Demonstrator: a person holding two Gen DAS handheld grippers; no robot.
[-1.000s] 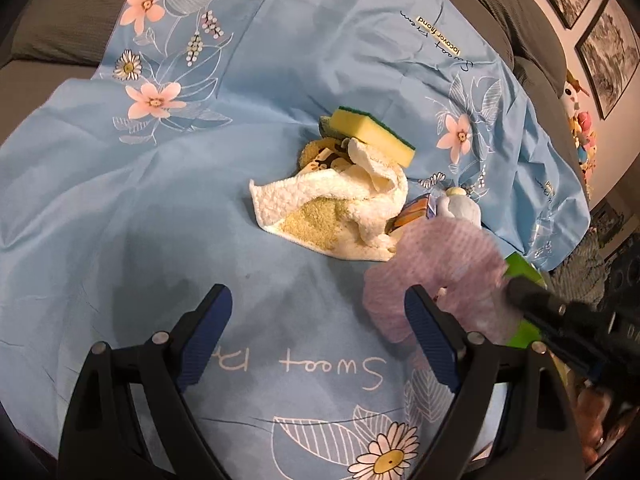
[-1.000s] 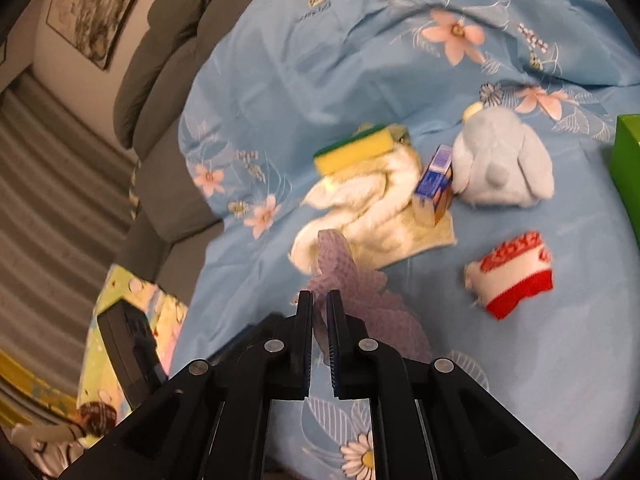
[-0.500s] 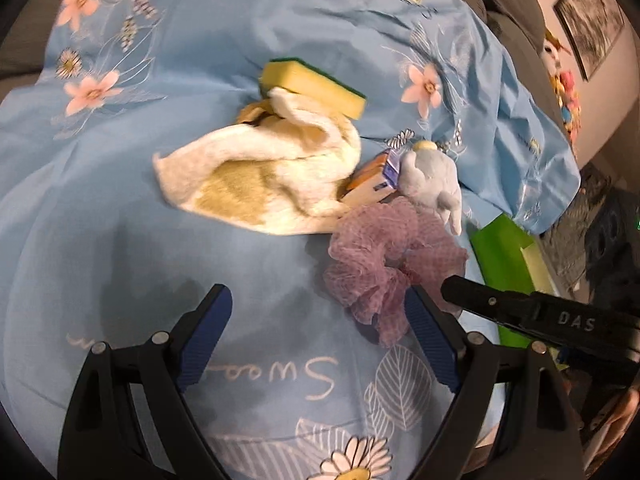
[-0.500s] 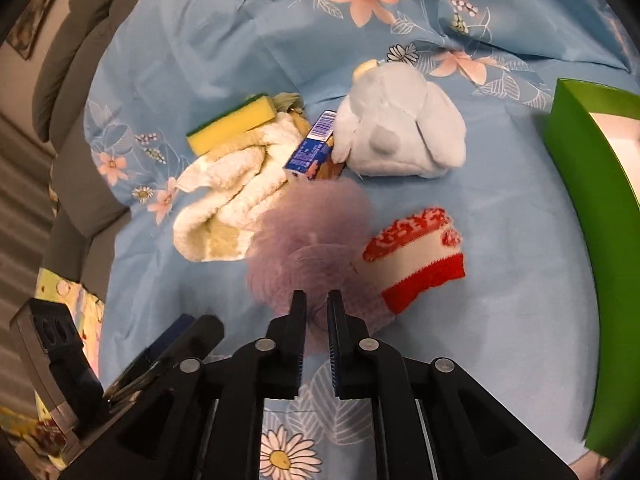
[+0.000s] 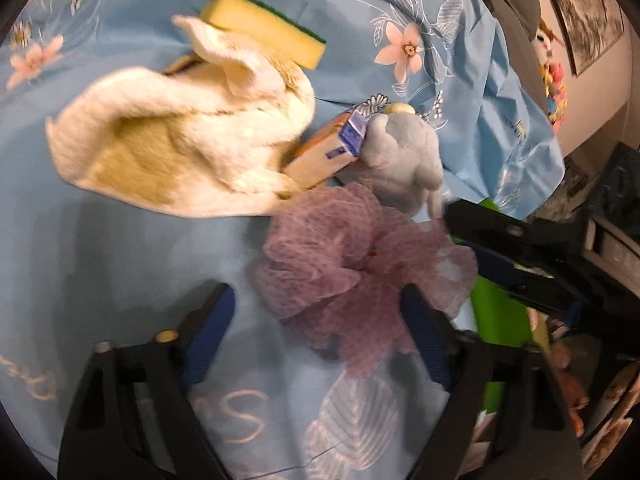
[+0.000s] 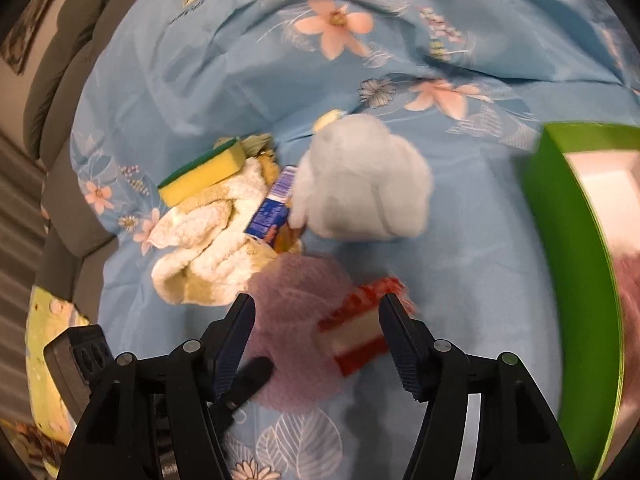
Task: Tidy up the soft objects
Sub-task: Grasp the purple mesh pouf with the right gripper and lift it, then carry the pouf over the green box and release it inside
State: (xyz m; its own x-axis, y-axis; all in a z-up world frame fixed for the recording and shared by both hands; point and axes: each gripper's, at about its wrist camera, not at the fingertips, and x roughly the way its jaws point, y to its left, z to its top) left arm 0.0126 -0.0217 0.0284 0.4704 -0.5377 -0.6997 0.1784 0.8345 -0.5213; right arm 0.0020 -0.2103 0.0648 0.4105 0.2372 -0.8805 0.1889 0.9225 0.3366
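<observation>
Opening just now from a tight pinch to about half spread: right claw (image 6: 316,312), holding nothing. Let go of and lying on the blue sheet (image 6: 460,264): purple mesh puff (image 6: 296,320), low in the frame's centre, partly between the fingers and leaning toward the left one, no pad pressing on it. Touching the puff's right side, also between the fingers: red-and-white knit piece (image 6: 360,332).

Closing in just now from wide to about half spread: left claw (image 5: 316,300), much nearer the pile than a second ago. Gripping nothing as yet; puff's frills lapping over the right-hand finger in the lower centre, left-hand finger well clear of it.

Beyond the puff, up the frame: small carton (image 5: 328,152) wedged between a cream towel (image 5: 180,152) at left and a pale grey plush toy (image 5: 404,164) at right; yellow sponge (image 5: 264,36) at the top, resting on the towel's far edge. At the right edge of the right-wrist view: green box (image 6: 572,260), open, probably the place for the soft things.

Puff likely almost weightless, springy, squashing to very little under the pads, mesh prone to snag. Best taken at the dense gathered middle, not by a loose outer frill that would only stretch and slip.
</observation>
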